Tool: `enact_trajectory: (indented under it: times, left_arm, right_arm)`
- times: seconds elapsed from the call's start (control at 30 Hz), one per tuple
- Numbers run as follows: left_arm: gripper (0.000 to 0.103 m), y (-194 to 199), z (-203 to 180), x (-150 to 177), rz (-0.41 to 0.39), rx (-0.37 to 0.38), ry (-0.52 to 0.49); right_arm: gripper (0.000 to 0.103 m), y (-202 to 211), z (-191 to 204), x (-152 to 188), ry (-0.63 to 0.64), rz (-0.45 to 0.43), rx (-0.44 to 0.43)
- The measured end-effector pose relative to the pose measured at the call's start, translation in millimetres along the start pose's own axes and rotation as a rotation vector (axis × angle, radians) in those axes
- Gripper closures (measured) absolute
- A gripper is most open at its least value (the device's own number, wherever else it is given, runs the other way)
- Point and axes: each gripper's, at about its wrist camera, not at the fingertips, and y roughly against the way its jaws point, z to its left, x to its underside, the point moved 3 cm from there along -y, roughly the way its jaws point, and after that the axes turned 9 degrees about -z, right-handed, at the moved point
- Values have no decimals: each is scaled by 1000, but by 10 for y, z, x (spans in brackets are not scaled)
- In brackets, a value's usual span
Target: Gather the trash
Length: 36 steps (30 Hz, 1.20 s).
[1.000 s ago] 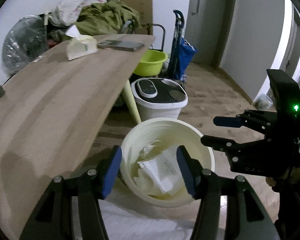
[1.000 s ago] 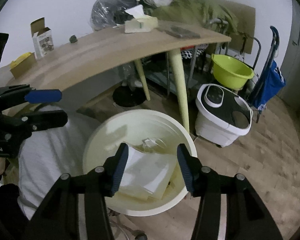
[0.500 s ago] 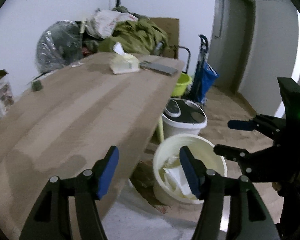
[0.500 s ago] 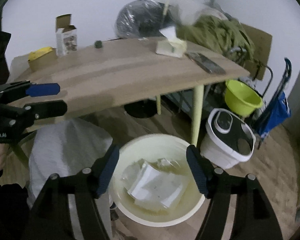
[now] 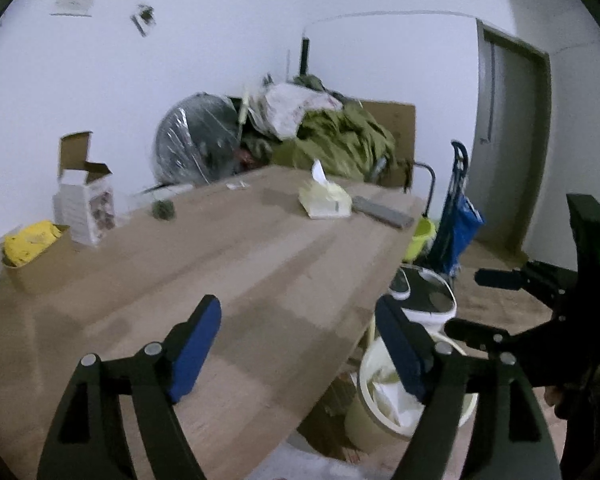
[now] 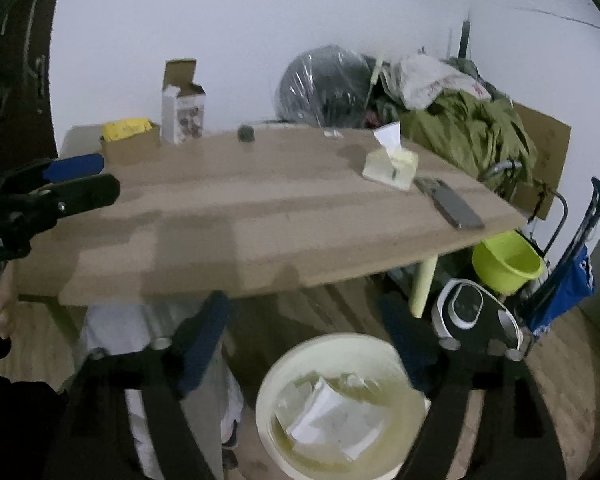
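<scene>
A cream trash bucket point(image 6: 342, 408) holding white paper scraps stands on the floor below the wooden table's edge; it also shows in the left wrist view point(image 5: 384, 404). My left gripper point(image 5: 300, 350) is open and empty above the near table edge. My right gripper point(image 6: 312, 344) is open and empty above the bucket, below table height. On the table point(image 5: 220, 272) lie a small dark green wad point(image 5: 163, 210), a small white scrap point(image 5: 236, 185), an open white carton point(image 5: 86, 210) and a brown box with a yellow bag point(image 5: 30, 254).
A tissue pack point(image 5: 325, 199) and a phone point(image 5: 382, 212) lie near the table's far end. A white-and-black appliance point(image 6: 474, 312), a green basin point(image 6: 506, 262) and a blue trolley point(image 6: 568, 276) stand on the floor at right. Clutter is piled behind the table.
Both grippers have risen and tilted up from over the bucket toward the tabletop. The bucket has dropped low in both views. Both stay open and empty.
</scene>
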Motion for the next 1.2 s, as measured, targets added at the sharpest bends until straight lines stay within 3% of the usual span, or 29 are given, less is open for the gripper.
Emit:
enact_trajectory:
  times: [0.2, 0.3, 1.2]
  left_arm:
    - [4, 152, 40, -43, -39, -42, 5]
    - [3, 129, 8, -20, -29, -92, -40]
    - [3, 45, -112, 11, -66, -65, -48]
  right_arm:
    - [21, 118, -4, -171, 6, -52, -1]
    - [21, 167, -22, -211, 16, -72, -3]
    - [20, 50, -161, -63, -28, -35, 28]
